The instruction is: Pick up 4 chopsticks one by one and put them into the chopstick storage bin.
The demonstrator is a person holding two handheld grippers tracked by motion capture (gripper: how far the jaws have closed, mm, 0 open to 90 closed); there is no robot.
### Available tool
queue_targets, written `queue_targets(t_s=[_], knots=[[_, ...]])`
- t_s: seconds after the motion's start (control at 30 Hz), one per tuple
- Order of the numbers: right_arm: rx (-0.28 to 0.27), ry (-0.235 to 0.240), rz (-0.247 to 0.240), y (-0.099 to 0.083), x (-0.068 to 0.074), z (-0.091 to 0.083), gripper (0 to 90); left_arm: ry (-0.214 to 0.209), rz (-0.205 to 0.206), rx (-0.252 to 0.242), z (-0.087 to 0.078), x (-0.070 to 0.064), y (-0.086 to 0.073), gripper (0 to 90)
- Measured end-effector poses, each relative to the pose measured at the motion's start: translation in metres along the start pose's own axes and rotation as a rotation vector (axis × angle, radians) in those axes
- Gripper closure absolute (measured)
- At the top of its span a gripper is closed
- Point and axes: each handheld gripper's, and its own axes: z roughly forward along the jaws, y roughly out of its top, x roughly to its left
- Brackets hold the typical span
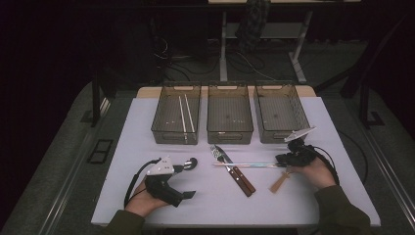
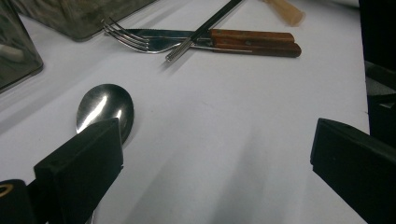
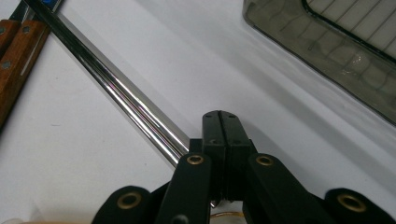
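My left gripper [image 1: 185,181] [image 2: 215,140] stands open at the front left of the white table, jaws wide apart around bare tabletop. A steel spoon [image 1: 190,163] [image 2: 105,107] lies just past its left jaw, partly hidden by it. My right gripper [image 1: 280,159] [image 3: 222,116] is shut, pads pressed flat together. The near end of a pair of metal chopsticks [image 1: 247,165] [image 3: 116,88] runs under it; I cannot tell whether they touch. The chopsticks [image 2: 201,30] cross a fork [image 1: 215,151] [image 2: 123,33] and a knife [image 1: 223,156] [image 2: 163,33], both wooden-handled.
Three grey bins stand in a row at the back: left [image 1: 161,132], middle [image 1: 230,133], right [image 1: 274,134] [image 3: 327,51]. Two white chopsticks [image 1: 185,115] lie in the left bin. A pale wooden utensil [image 1: 280,183] [image 2: 285,9] lies by the right hand.
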Motion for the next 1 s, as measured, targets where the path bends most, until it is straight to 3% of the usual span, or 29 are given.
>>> queue_targets(t_s=[0.5, 0.63, 0.77, 0.9, 1.0], knots=[[0.011, 0.014, -0.027, -0.007, 0.007, -0.004, 89.6, -0.001, 0.0, 0.004, 0.0, -0.001, 0.0, 0.8], [-0.025, 0.0, -0.018, -0.007, 0.004, -0.008, 86.7, -0.001, 0.001, 0.004, 0.0, -0.001, 0.0, 0.9], [-0.08, -0.015, 0.023, -0.01, -0.004, -0.021, 81.1, -0.001, 0.0, 0.005, 0.0, -0.001, 0.0, 1.0], [-0.091, -0.022, 0.038, -0.019, -0.007, -0.03, 86.1, 0.0, 0.001, 0.005, 0.0, -0.001, 0.0, 1.1], [-0.1, -0.003, 0.013, -0.023, -0.001, -0.037, 89.6, 0.001, 0.004, 0.005, 0.001, -0.001, 0.001, 1.1]])
